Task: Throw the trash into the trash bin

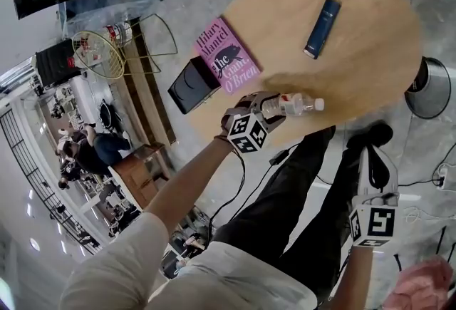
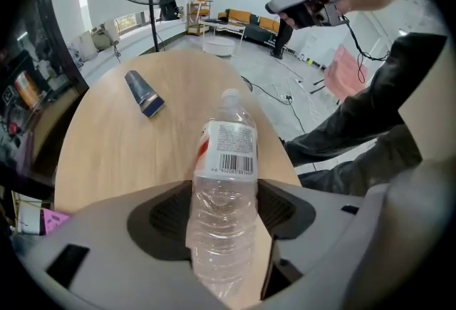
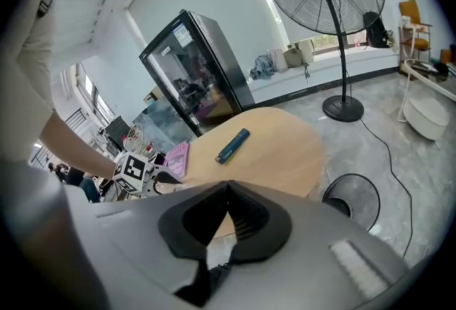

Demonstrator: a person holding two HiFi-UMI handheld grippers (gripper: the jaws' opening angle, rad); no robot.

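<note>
Wooden table sits under the left gripper, whose jaws clasp the one clear bottle at its near edge, cap pointing right toward the one round bin on the floor. The right gripper, pinched together and empty, seems nearer that bin. One blue tube, one book and one black box lie beyond.

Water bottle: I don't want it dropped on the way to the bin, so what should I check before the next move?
1. Water bottle between left gripper fingers, touching both sides: ok.
2. Hold firm enough to lift: cannot tell.
3. Bottle cap on: ok.
4. Right gripper shut, empty: ok.
5. Bin on floor beside table, in view: ok.
</note>
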